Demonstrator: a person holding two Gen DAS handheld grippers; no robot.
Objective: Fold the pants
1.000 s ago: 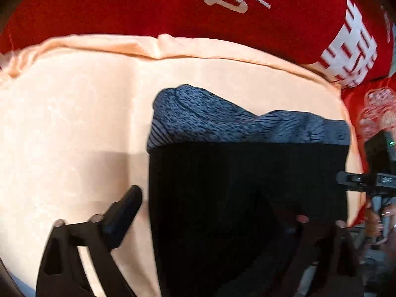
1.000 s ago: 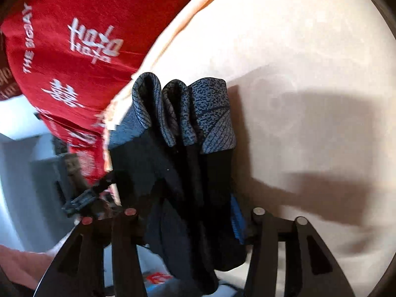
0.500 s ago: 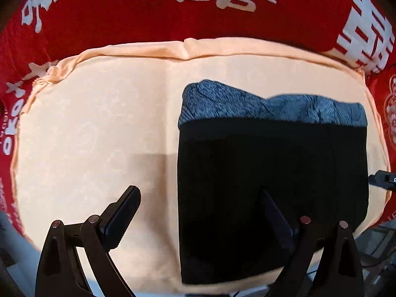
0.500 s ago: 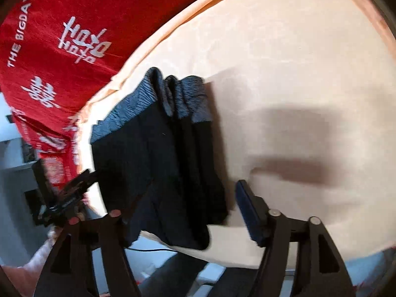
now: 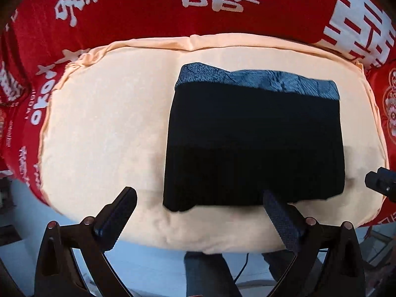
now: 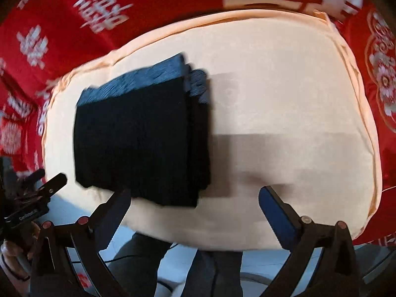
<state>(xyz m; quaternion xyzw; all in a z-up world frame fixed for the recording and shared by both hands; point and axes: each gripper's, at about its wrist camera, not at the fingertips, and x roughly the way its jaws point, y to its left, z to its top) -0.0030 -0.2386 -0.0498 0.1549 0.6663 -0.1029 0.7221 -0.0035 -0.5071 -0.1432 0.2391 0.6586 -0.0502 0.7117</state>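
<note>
Both grippers, left gripper (image 5: 198, 215) and right gripper (image 6: 195, 212), hang spread and empty. Folded pants (image 5: 255, 143) look soft, limp; likely best pinched at a layered edge.

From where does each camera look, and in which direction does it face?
Left wrist: sits on the left tool, above the near edge, facing the folded pants on the peach cloth; both fingers show, open.
Right wrist: sits on the right tool, facing the cloth with the pants to the left; its open fingers show.
Shared: pants, cloth, red cover.
</note>
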